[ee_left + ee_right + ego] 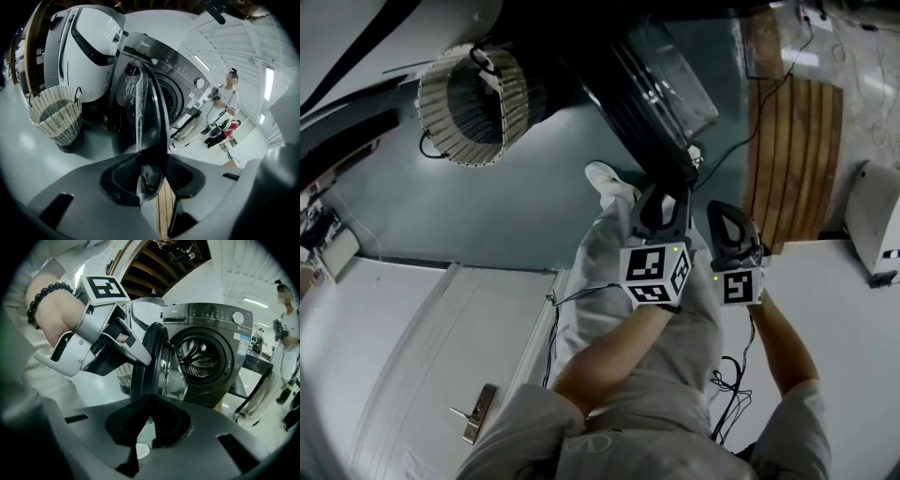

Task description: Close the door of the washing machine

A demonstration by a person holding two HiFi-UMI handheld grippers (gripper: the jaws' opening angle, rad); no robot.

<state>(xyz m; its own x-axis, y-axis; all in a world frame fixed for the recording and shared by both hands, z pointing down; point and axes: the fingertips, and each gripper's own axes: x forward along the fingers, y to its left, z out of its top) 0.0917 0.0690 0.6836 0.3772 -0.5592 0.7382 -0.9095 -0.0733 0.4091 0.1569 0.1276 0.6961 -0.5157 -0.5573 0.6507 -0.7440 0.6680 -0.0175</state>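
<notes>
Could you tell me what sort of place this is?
Probably a laundry test area in a large hall: a front-loading washing machine, a wicker basket beside it, and a person with equipment in the background.

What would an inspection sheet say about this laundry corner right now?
Surface: glossy grey floor.
Job's things: washer, its door open, drum visible.
Clutter: wicker basket beside the washer.
Grippers: left gripper open, the door's edge between its jaws; right gripper shut, empty.
Cables: black cable on the floor.
Surroundings: wooden boards, white machine, bystander.
</notes>
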